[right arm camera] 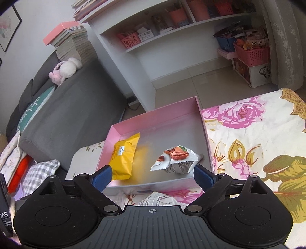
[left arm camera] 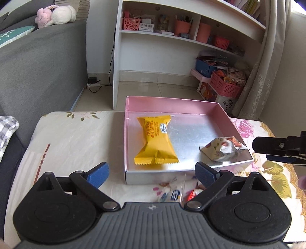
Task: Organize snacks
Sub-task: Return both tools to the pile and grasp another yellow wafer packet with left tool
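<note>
A shallow pink box (left arm camera: pixel 172 104) with a silver floor sits on the flowered table. In it lie a yellow snack packet (left arm camera: pixel 155 141) at the left and a white nut-print packet (left arm camera: pixel 222 148) at the right front corner. Both show in the right wrist view, yellow packet (right arm camera: pixel 124 157), white packet (right arm camera: pixel 176 158), box (right arm camera: pixel 158 118). My left gripper (left arm camera: pixel 152 175) is open and empty, just before the box's front wall. My right gripper (right arm camera: pixel 152 177) is open and empty above the box's front edge; it shows at the right edge of the left wrist view (left arm camera: pixel 275 148). More wrapped snacks (left arm camera: pixel 176 194) lie on the cloth under the left gripper.
The table wears a flowered cloth (right arm camera: pixel 248 134). A grey sofa (left arm camera: pixel 38 67) stands at the left with a plush toy (left arm camera: pixel 57 16). A white shelf unit (left arm camera: pixel 172 38) and pink baskets (left arm camera: pixel 225 84) stand on the floor behind. Another white packet (right arm camera: pixel 156 199) lies under the right gripper.
</note>
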Motion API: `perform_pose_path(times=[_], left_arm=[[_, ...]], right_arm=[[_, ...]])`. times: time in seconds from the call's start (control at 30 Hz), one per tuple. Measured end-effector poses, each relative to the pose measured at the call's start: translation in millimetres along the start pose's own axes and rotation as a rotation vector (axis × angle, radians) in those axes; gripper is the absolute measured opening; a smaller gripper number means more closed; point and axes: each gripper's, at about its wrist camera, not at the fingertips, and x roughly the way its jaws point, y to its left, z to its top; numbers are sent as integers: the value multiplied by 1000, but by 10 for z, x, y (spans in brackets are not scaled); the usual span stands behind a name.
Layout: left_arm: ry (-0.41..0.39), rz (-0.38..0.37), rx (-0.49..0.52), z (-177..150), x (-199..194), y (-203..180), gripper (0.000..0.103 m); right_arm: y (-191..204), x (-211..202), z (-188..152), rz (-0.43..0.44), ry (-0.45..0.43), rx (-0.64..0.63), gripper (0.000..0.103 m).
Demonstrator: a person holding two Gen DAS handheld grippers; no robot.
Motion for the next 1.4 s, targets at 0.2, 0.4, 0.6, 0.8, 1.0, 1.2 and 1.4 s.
perform_pose_path(times=[0.2,0.4,0.6,0.8,1.0,1.2,1.4], left_arm=[[34,5,-17,-174,-175,35,101],[34,-5,-28,-329,-322,116,103],[26,-10,20,-533,-454,192,103],[6,-37,38,-672,-566,259,103],[-5,-63,54,-754,-591,268,103],[-5,-97,112,-865,-588,205,102],[16,-171,172,-953,-534,80,100]], right_arm=[[134,-134,-206,-19,26,-36,97],[190,-199,-481,-2,70,-41,98],[281,-190,-798,-17,100,-130,99],[318,-231,-1092,27,134,-175,99],[396,-276,-1396,55,169,-275,99],[551,-265,-1706,56,197,-438,99],[666,-239,-1927,40,185,-585,99]])
